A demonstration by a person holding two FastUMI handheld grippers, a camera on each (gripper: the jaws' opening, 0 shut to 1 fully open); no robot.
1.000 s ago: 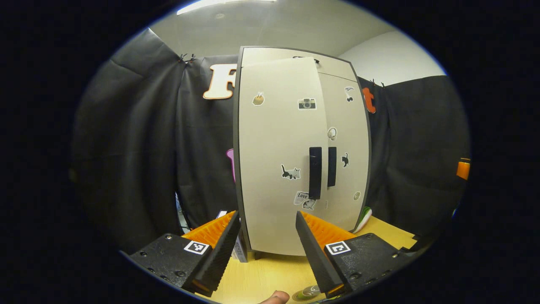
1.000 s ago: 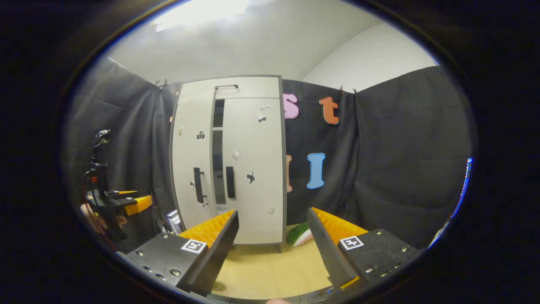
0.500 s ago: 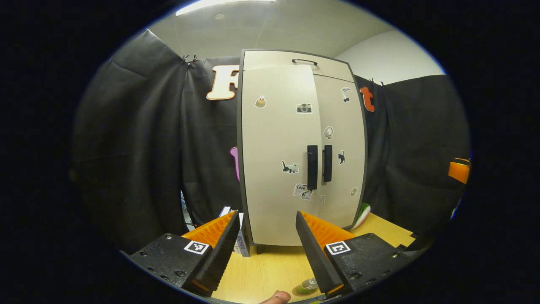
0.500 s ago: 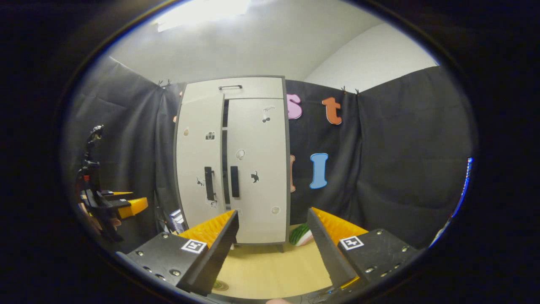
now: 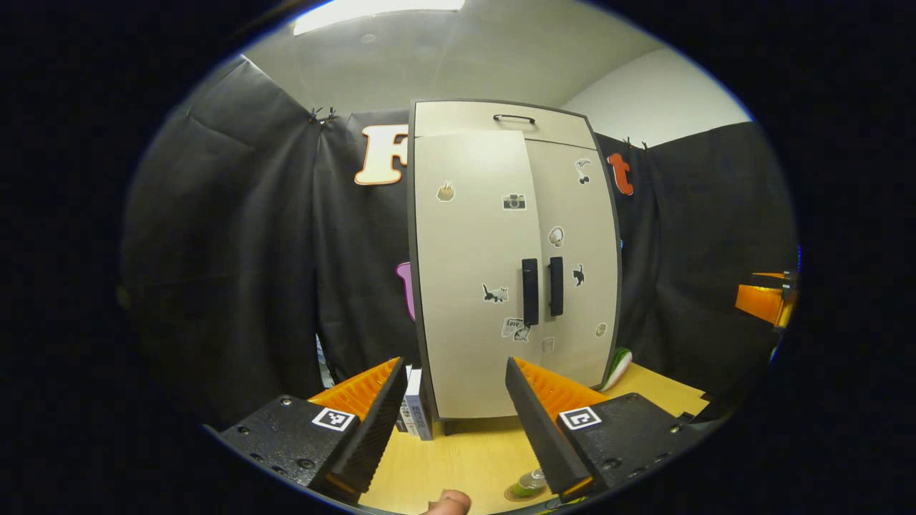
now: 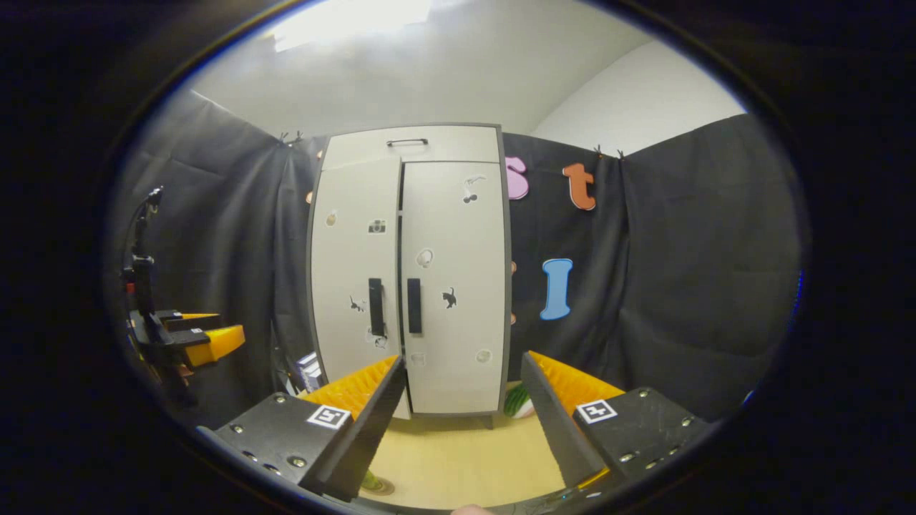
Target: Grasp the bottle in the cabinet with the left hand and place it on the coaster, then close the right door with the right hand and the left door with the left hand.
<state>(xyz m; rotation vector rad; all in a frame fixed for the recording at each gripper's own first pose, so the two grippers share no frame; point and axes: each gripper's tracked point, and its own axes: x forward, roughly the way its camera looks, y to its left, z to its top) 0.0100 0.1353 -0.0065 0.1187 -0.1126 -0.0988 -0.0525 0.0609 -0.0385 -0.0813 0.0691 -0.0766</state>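
With the left door [image 5: 476,272] and right door [image 5: 576,257] seen flush ahead of the left gripper [image 5: 452,415], the task is judged all but done. Both it and the right gripper [image 6: 461,415] are held wide and empty. Just below the left jaws, the bottle [image 5: 531,482] is stood upright on the coaster [image 5: 517,493], long axis vertical.

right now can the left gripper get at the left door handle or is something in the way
Probably yes: the left gripper is open and empty, facing the cabinet, with bare table between it and the left door handle. It stands well back, though.
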